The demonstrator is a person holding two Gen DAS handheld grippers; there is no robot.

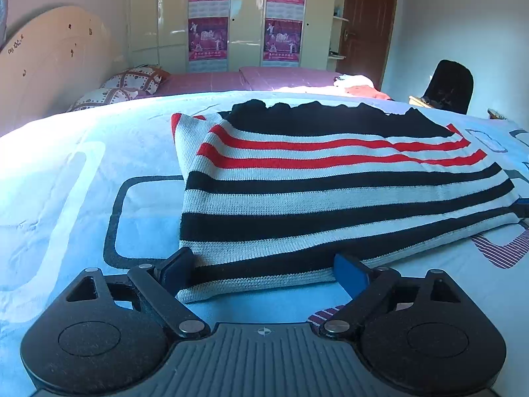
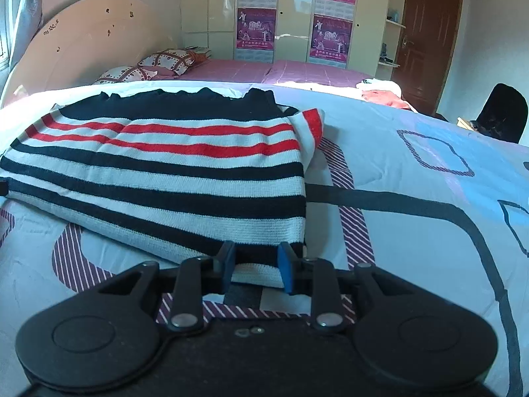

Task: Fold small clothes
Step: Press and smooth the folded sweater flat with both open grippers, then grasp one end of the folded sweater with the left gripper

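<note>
A striped knit sweater, white with black and red stripes and a black top, lies flat on the light blue patterned bedspread. My left gripper is open wide, its fingers either side of the sweater's near left hem corner. In the right wrist view the sweater lies left of centre. My right gripper is narrowed onto the near right hem corner, with the white hem edge between its blue pads.
The bedspread spreads out right of the sweater. A pile of clothes lies on the far pink bed. Pillows and a headboard are far left. A black chair stands at the right, a wardrobe behind.
</note>
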